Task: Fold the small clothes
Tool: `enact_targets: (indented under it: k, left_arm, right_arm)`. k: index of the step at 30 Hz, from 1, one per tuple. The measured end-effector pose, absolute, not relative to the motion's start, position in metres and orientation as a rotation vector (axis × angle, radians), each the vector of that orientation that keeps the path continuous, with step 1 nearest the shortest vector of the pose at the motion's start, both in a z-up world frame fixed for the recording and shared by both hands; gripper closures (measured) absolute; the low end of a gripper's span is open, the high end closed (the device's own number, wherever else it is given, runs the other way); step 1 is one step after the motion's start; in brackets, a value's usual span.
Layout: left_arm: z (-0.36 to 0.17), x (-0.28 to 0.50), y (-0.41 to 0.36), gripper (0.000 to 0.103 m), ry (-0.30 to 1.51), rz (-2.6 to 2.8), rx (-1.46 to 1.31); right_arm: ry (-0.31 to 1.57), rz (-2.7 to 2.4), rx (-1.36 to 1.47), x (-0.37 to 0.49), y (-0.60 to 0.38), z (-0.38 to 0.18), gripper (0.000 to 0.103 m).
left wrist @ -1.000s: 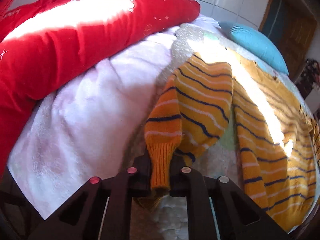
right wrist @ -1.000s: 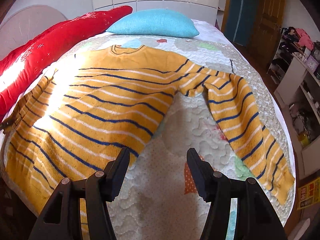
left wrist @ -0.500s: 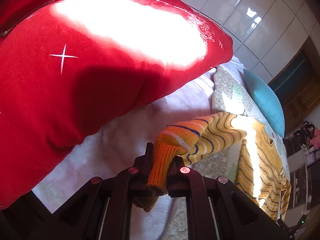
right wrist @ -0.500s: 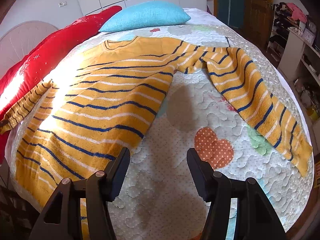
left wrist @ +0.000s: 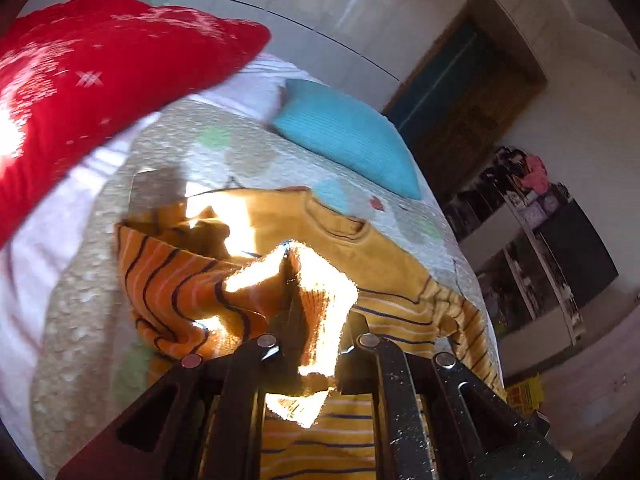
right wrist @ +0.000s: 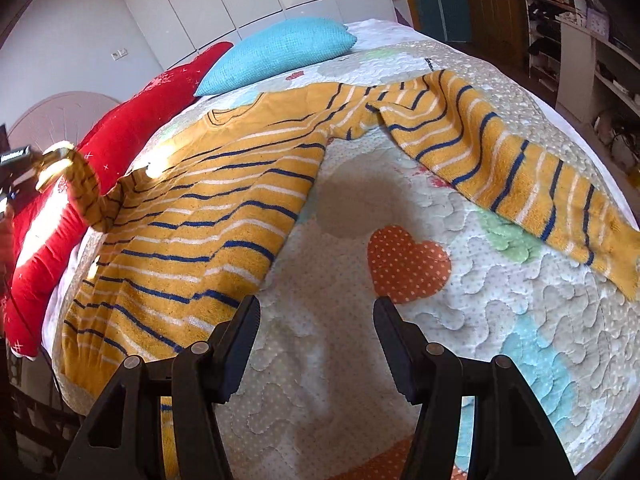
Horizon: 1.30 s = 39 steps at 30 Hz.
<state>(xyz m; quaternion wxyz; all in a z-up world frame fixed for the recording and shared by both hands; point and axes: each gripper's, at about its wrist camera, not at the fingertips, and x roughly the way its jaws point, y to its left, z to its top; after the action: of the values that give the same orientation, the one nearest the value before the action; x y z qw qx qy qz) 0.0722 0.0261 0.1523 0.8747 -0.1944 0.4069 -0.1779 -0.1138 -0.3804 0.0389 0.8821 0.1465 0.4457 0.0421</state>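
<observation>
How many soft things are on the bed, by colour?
Yellow striped sweater: 1
Red pillow: 1
Blue pillow: 1
Total: 3, all on the patchwork quilt.

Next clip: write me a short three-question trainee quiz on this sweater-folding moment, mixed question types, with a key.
1. True or false: the left gripper is shut on the cuff of the striped sweater.
2. Multiple choice: what lies between the fingers of the right gripper?
A. a sleeve
B. the blue pillow
C. nothing, only the quilt beyond them
3. Fill in: the sweater's other sleeve lies flat on the quilt, just past an orange patch shaped like a ____.

Key: 1 true; 2 C; 3 heart
</observation>
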Motion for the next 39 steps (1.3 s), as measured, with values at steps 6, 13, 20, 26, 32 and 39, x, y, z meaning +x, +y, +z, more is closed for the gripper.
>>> enact_targets:
  k: [6,13,20,26,32,39]
  left_arm:
    - [0.100,0.102,-0.132,0.079,0.984,-0.482,-0.237]
    - [0.048,0.056,-0.157,0.057,1.114,-0.549,-0.166]
    - [0.069,-0.030,-0.061,0.035,1.023,-0.427,-0.158]
    - [0.071,-0.077,0.029,0.034,0.928,-0.176,-0.199]
    - [0.041,-0.105,0.099,0.033,0.949,-0.059,-0.393]
    - [0.027,-0.114,0.115,0.033,0.954,-0.017,-0.451]
  right_arm:
    - [0.939,0.033,0.349,-0.129,-0.408,0.030,0.039]
    - [0.940,0.021,0.351,-0.121,-0.423,0.032,0.039]
    - [0.877,0.170,0.260,-0.060,-0.376,0.061,0.035]
    - [0.873,0.223,0.208,0.031,-0.328,0.063,0.030]
    - [1.051,0.258,0.250,0.107,-0.295,0.025,0.095]
    - [0.956,0.559,0.492,0.100,-0.239,0.127,0.096]
